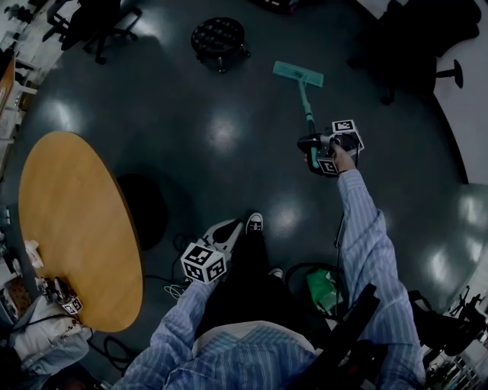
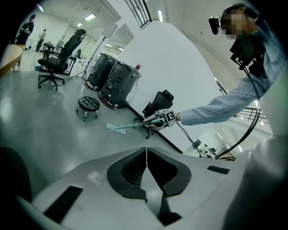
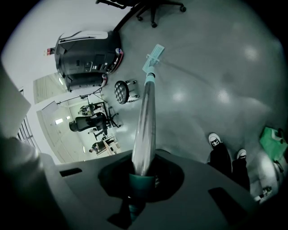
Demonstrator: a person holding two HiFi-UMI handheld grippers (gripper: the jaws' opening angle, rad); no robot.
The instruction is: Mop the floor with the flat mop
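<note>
The flat mop has a teal head [image 1: 298,73] lying flat on the dark floor ahead of me, with its handle [image 1: 306,105] running back to my right gripper [image 1: 326,145]. That gripper is shut on the handle's teal grip [image 3: 141,184]; the silver handle [image 3: 145,121] stretches away to the mop head [image 3: 153,58]. My left gripper [image 1: 221,244] hangs low near my legs, shut with nothing between its pads [image 2: 146,167]. From the left gripper view the mop head [image 2: 116,128] and the right gripper [image 2: 158,121] show at arm's length.
A round wooden table [image 1: 72,228] stands at my left. A small black wheeled stool [image 1: 219,39] sits beyond the mop head, office chairs [image 1: 95,23] further back. Black equipment cases [image 2: 112,81] line a white wall. A green bag [image 1: 324,288] and cables lie by my shoes [image 1: 255,222].
</note>
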